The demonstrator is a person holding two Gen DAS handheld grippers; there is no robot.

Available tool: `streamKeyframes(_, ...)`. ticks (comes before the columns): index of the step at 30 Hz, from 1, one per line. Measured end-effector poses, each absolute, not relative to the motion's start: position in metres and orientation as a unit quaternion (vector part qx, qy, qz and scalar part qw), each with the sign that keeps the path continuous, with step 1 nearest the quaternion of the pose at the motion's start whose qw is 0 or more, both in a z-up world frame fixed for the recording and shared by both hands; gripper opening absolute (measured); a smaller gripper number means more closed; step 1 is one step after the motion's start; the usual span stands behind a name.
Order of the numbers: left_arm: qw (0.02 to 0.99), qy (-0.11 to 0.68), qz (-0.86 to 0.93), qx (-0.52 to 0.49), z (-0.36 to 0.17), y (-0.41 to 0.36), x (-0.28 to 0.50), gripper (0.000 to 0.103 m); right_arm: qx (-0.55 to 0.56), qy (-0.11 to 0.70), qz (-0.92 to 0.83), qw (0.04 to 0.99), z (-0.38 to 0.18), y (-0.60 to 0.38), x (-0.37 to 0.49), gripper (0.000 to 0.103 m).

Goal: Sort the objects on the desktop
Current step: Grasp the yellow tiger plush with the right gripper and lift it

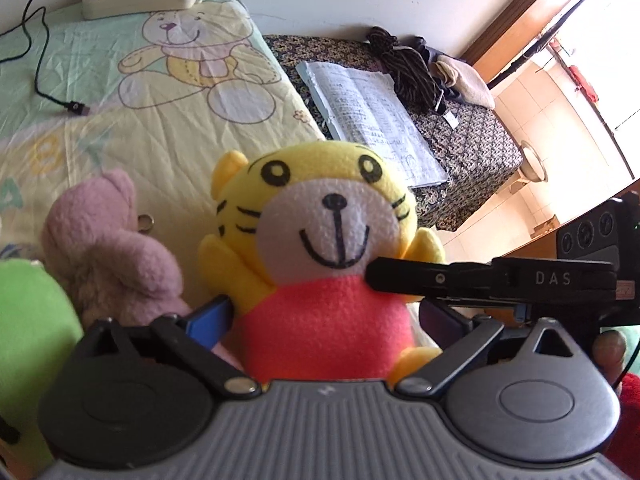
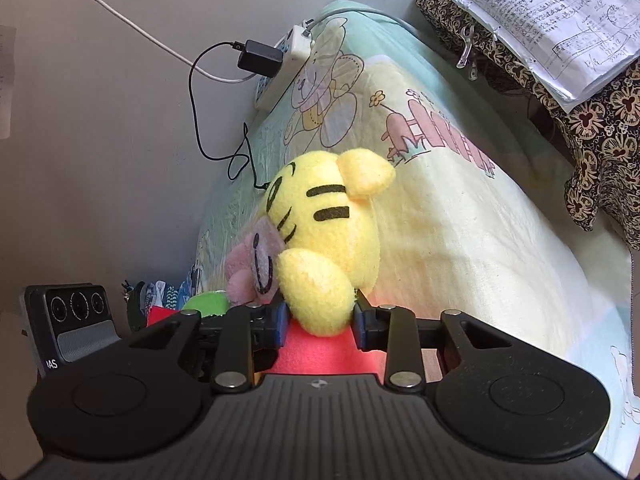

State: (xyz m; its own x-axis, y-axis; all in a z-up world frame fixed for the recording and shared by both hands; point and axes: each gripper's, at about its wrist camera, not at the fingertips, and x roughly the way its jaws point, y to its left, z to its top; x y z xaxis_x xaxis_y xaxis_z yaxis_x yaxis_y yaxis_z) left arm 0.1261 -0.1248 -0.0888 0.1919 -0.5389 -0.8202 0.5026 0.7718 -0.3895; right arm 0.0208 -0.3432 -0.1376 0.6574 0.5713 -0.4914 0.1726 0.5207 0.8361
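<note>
Grippers, left [image 1: 324, 316] and right [image 2: 320, 320], seemingly clamp tiger plush [image 1: 320, 240].

The tiger toy [image 1: 320, 240] is soft, fuzzy cloth. The pink toy [image 1: 108, 240] beside it is fluffier. The quilt [image 1: 100, 92] is smooth, stitched cloth. The grippers [image 2: 320, 320] are matt black plastic with shiny metal pins. The notebook [image 1: 372, 116] is paper.

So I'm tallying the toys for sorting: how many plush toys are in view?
3: yellow tiger plush in red top, centre, between both claws; pink plush to its left; green plush at far left, mostly cropped. Others may be hidden.
</note>
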Motion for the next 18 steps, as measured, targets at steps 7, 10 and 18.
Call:
streamKeyframes(7, 0.782, 0.533, -0.323, 0.024, -0.097, -0.139, 0.121, 0.100, 0.490, 0.392, 0.126, 0.768, -0.146, -0.334, 0.024, 0.050)
streamKeyframes(10, 0.786, 0.528, -0.321, 0.030, -0.097, -0.140, 0.115, 0.099, 0.499, 0.389, 0.133, 0.763, -0.145, -0.333, 0.021, 0.039)
streamKeyframes(18, 0.779, 0.524, -0.343, 0.019, -0.085, -0.134, 0.089, 0.093, 0.469, 0.389, 0.141, 0.780, -0.116, -0.324, -0.011, 0.034)
